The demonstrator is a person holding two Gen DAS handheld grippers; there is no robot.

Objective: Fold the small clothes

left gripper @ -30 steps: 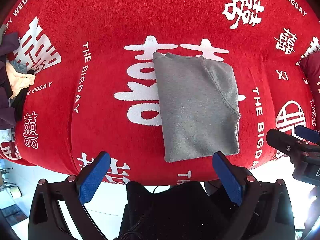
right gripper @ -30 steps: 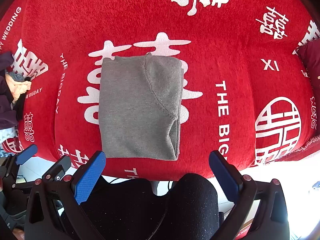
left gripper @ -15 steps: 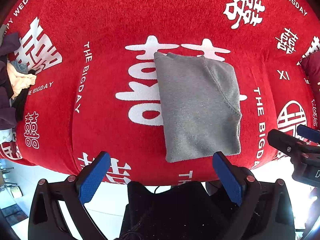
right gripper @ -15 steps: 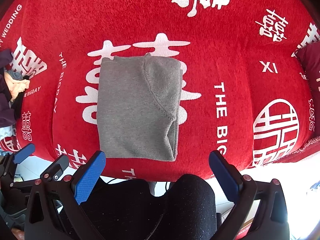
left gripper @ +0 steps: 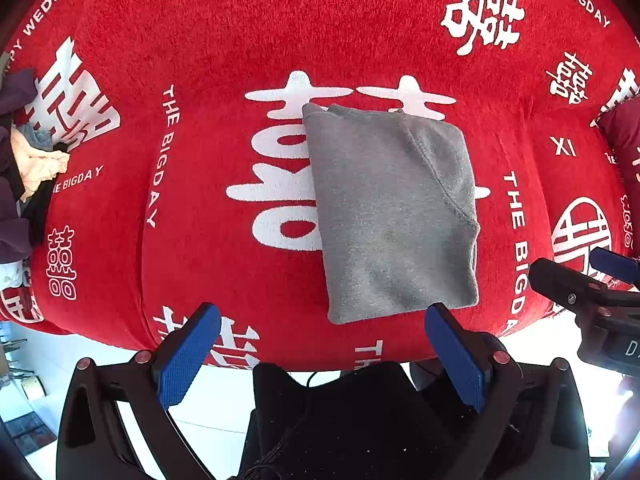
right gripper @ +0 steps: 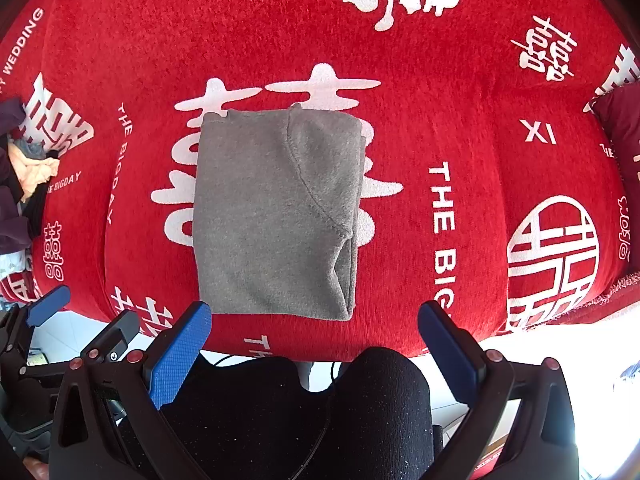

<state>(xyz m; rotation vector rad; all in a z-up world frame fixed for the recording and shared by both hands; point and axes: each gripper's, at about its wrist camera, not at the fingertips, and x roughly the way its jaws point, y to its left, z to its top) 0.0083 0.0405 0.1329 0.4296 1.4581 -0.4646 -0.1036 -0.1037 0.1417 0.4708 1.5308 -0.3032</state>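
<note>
Grey fleece garment (left gripper: 394,216) lies folded into a rectangle mid-seat on the red sofa cover (left gripper: 200,40), left gripper (left gripper: 320,354) and right gripper (right gripper: 314,350) both spread and empty just short of its near edge; any further fold probably wants both near corners pinched evenly and lifted together.

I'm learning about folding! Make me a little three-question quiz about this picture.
1. True or false: the gray garment lies folded on the red cover.
2. Is either tool, left or right, gripping anything? A) yes B) no
3. Fill in: a pile of other clothes sits at the sofa's ____ end, from the person's side.

Key: 1 true; 2 B, both are open and off the garment; 3 left.
</note>
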